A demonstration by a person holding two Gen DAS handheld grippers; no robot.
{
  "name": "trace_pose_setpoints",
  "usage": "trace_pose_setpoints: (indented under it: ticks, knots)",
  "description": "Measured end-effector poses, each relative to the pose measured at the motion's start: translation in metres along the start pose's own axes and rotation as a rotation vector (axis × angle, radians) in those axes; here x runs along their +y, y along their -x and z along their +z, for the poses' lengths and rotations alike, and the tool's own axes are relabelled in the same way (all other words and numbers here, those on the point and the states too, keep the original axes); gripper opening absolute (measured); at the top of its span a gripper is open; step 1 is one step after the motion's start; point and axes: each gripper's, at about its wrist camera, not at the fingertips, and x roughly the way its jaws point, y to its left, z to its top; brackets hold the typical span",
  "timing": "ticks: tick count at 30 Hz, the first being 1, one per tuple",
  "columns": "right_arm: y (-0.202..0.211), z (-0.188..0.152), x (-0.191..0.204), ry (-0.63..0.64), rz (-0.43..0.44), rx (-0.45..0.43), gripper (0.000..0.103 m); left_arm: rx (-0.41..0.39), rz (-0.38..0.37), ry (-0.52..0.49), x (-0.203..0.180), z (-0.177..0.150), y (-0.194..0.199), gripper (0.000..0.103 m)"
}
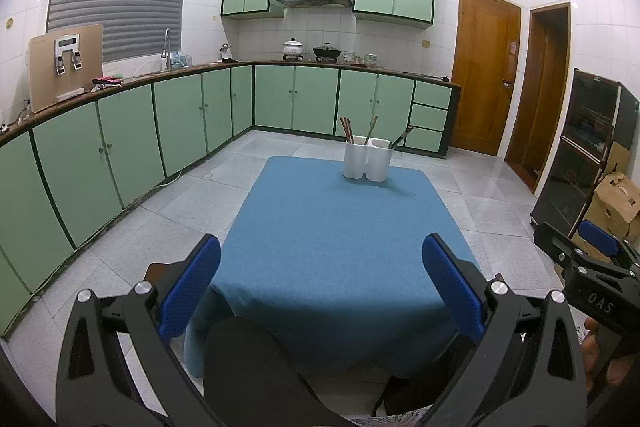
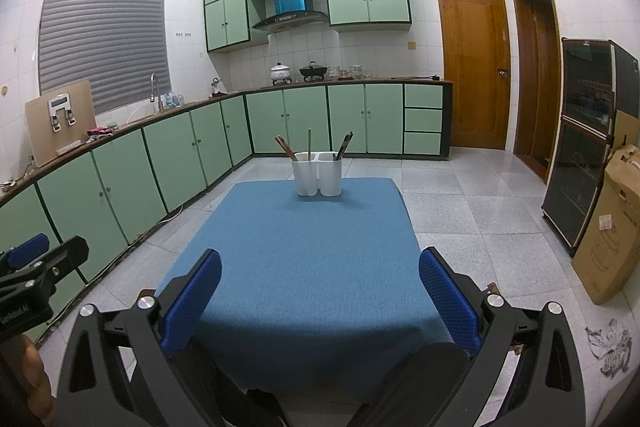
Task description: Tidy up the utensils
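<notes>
Left wrist view: the left gripper [image 1: 320,287] is held low at the near edge of the table [image 1: 332,227], fingers spread wide, nothing between the blue pads [image 1: 192,291]. The right gripper [image 2: 320,291] is in the same posture in its own view, also spread wide and empty. Each gripper shows at the edge of the other's frame, so they sit side by side, apart.

The utensils [image 2: 310,147] stand in a white two-cup holder [image 2: 319,174] at the far end of the blue tablecloth [image 2: 304,247], well apart from both grippers. Brown-handled pieces lean left in the left cup, with one thin pale stick upright beside them; dark pieces lean right in the right cup. Their type is too small to tell. No loose utensil is seen on the cloth.

Judgement: either sorting is finished or regrouping is pending; the frames do not settle it.

Risks from here:
- The holder is tall, looks light and sits near the far edge. A sideways pull on a leaning handle may tip it or push it off.
- The handles are thin and crowded. A wide closing grip may catch two at once, or a single piece may pivot and slip.
- The cloth is loose and may drag under the holder if bumped.
- Both grippers converging on one small holder may collide.
</notes>
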Motion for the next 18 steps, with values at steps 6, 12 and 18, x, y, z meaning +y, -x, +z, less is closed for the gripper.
trace_pose_setpoints:
  ticks: [6,12,18]
  knots:
    - [0.0001,-0.0001,-0.0001,-0.001,0.001,0.000,0.097,-0.001,-0.001,-0.001,-0.0003,-0.0003,-0.0002,0.098]
    - [-0.0009,-0.0007,0.0013,-0.001,0.002,0.002,0.097,-0.001,-0.002,0.000,-0.0020,-0.0010,-0.0006,0.098]
    - [-0.0004,-0.0017,0.0033,-0.002,0.000,0.001,0.097,-0.001,-0.002,0.000,-0.0034,-0.0015,-0.0007,0.098]
